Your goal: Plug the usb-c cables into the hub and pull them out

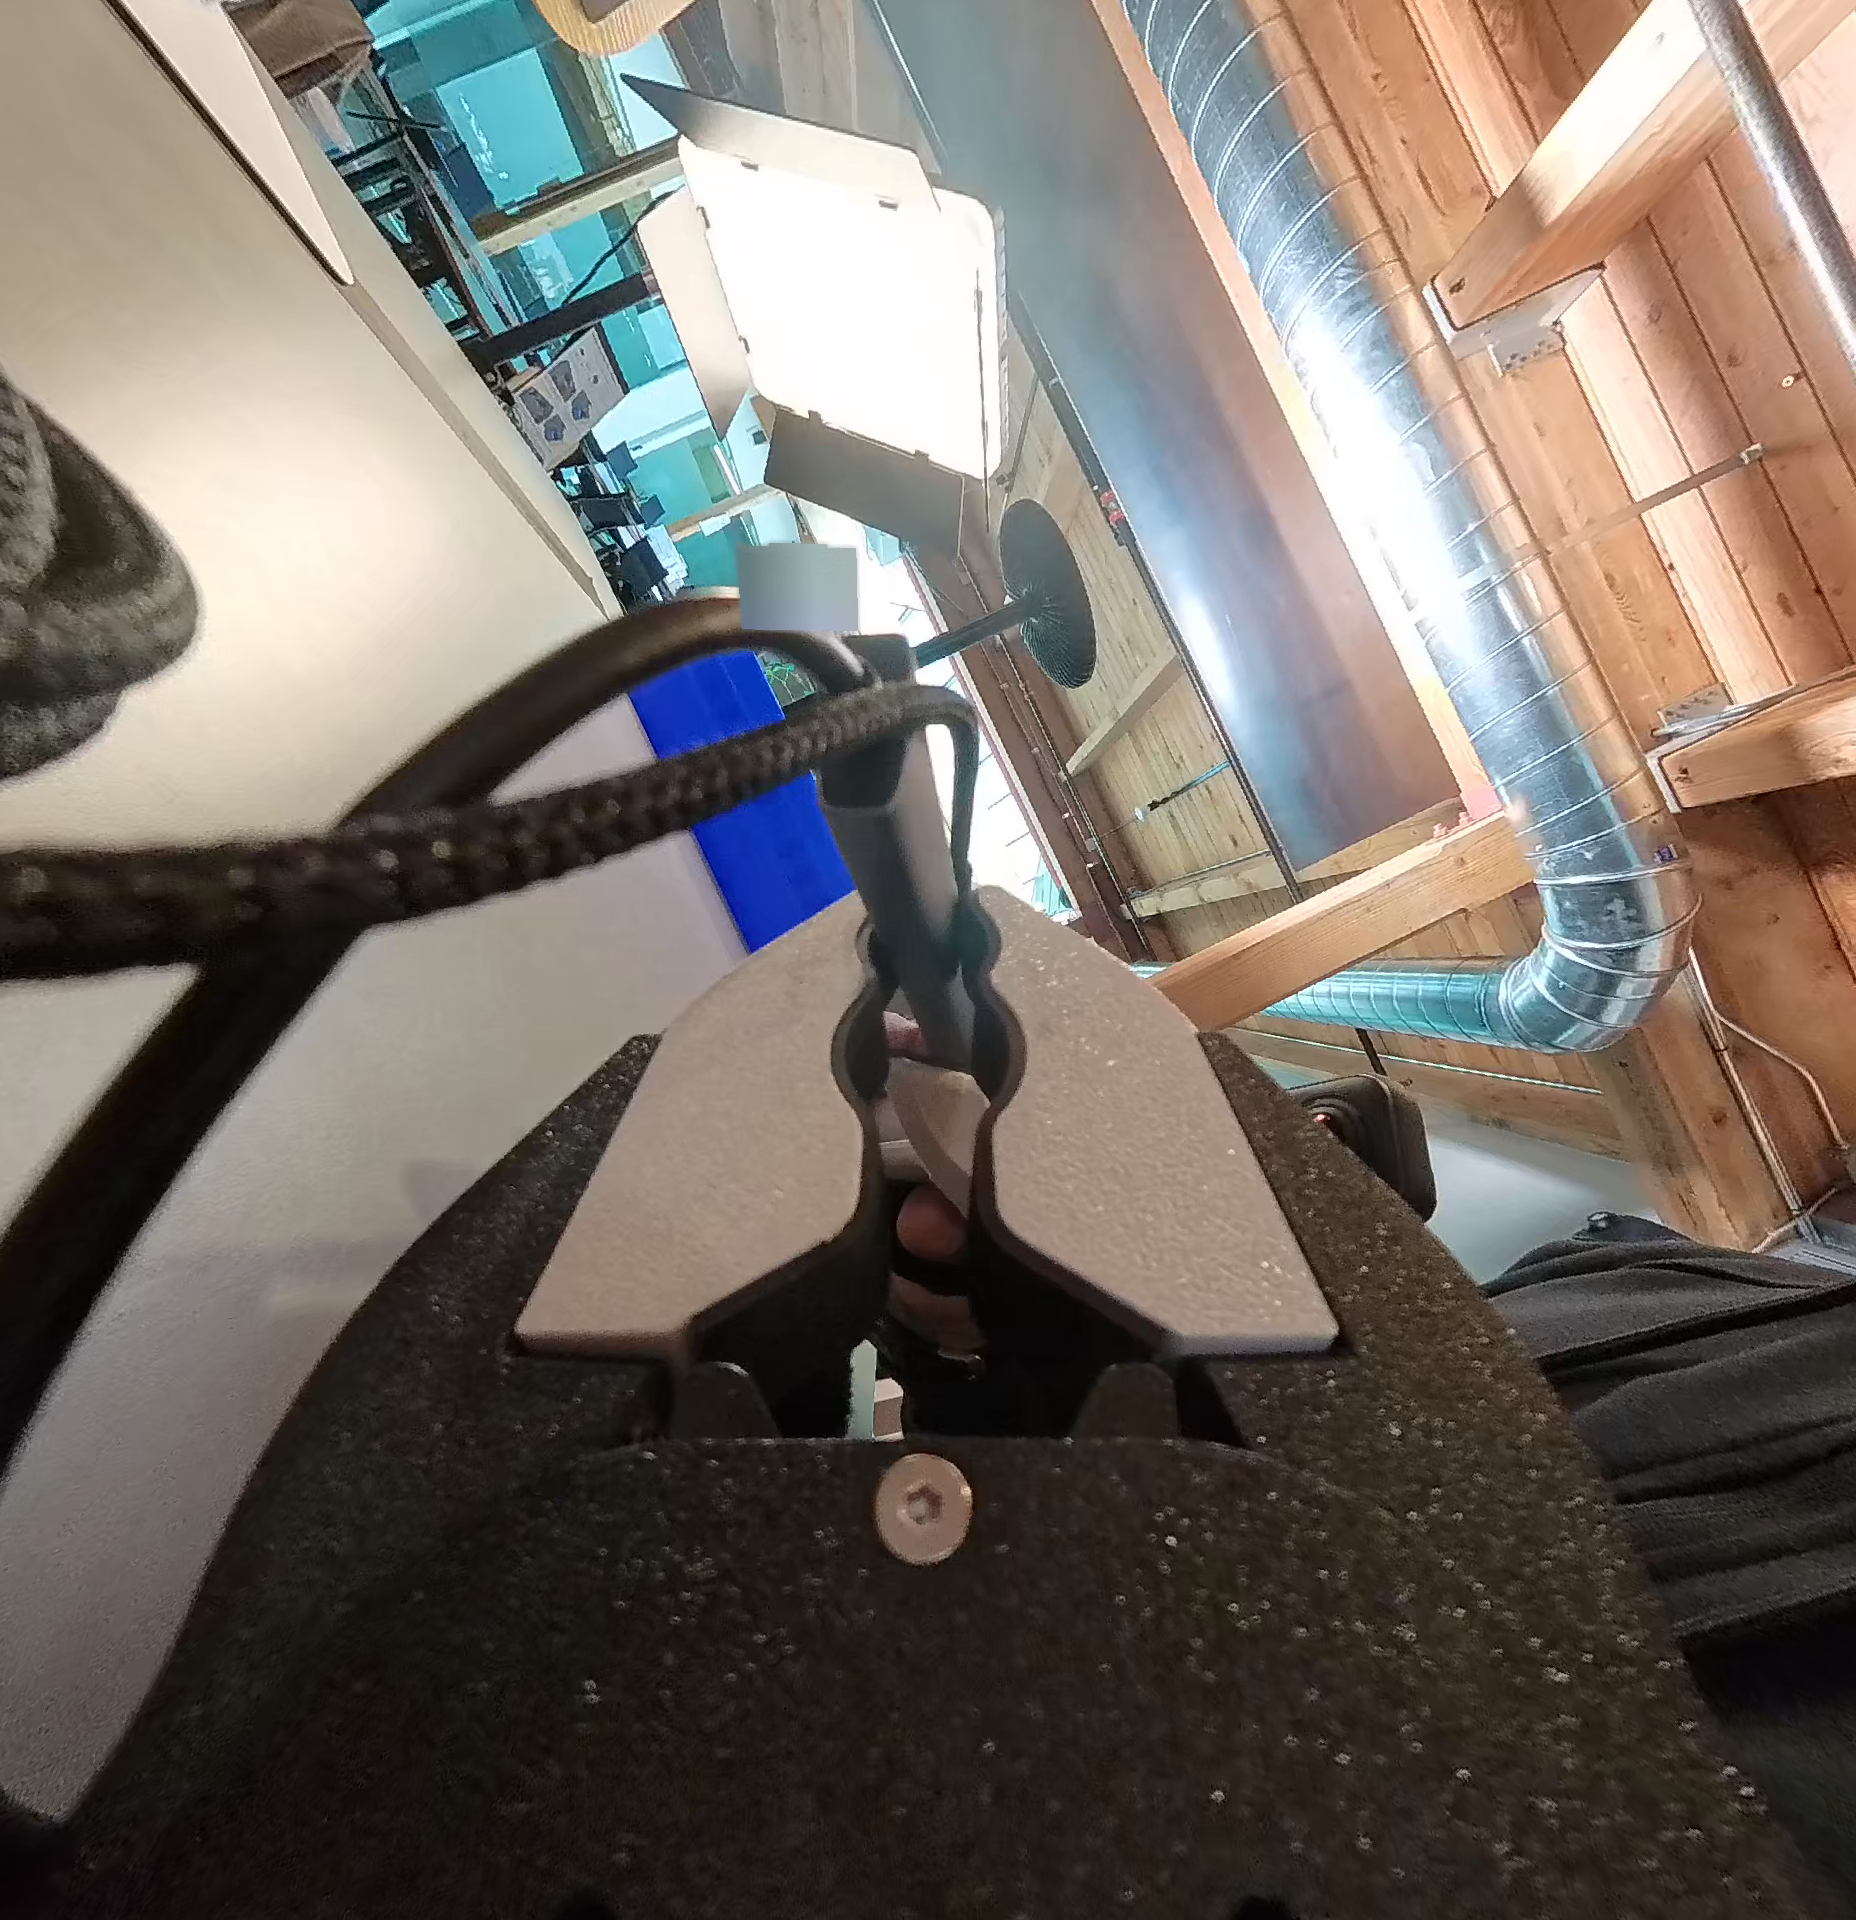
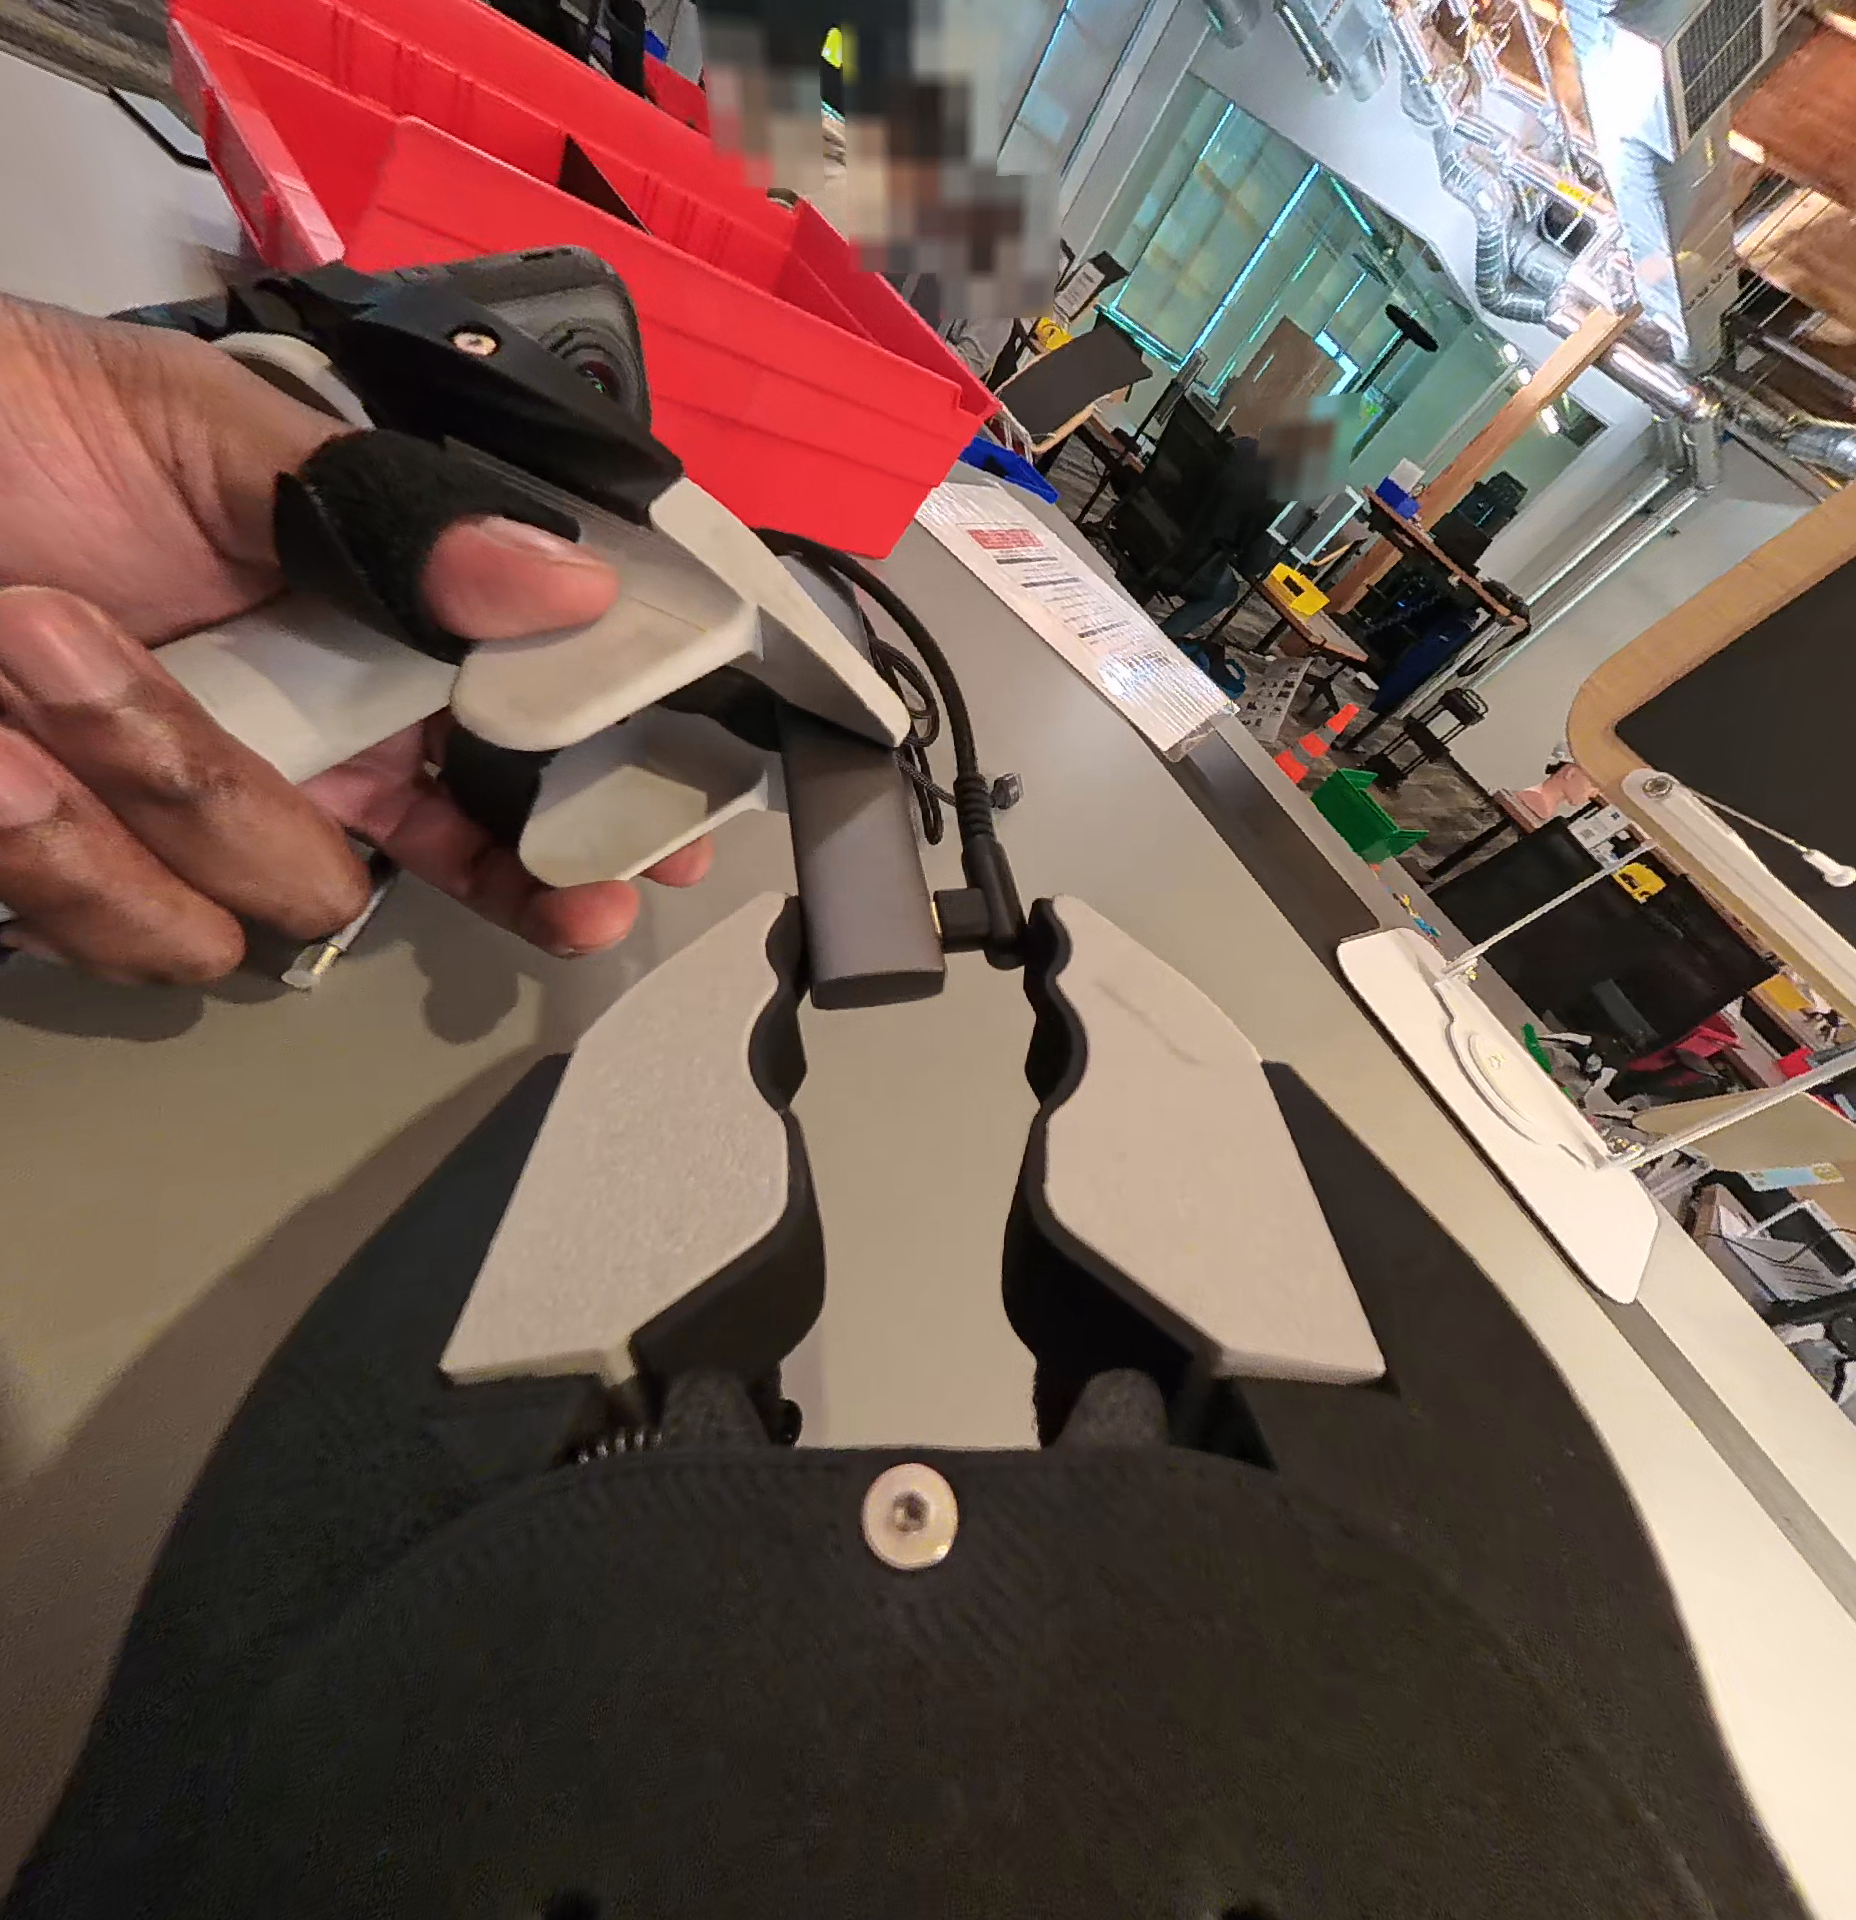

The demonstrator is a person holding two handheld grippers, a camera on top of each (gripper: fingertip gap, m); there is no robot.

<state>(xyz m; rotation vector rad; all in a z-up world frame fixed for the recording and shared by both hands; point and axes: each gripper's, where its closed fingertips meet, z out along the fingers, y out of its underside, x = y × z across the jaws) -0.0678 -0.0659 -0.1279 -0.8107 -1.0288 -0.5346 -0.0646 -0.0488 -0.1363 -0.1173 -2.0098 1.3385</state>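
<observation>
Left tongs (image 1: 919, 977) clamped on grey hub (image 2: 851, 862), hub held above grey bench (image 2: 488, 1060), right tongs (image 2: 908, 961) parted wide around hub end, angled black usb-c plug (image 2: 971, 909) seated in hub side, braided cable (image 1: 488, 821) trailing.

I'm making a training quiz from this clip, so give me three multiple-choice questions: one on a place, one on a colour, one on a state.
1. Where is the slim dark grey metal hub?
A. in the left gripper
B. flat on the grey table
C. in a bin

2. What colour are the plastic bins behind it?
A. blue
B. red
C. yellow

3. How does the right gripper stand?
A. shut on the hub
B. shut on nothing
C. open around the black angled plug

Answers: 1 A, its fingers clamp the hub above the table; 2 B, bright red walls; 3 C, a wide gap shows between its fingers.
</observation>
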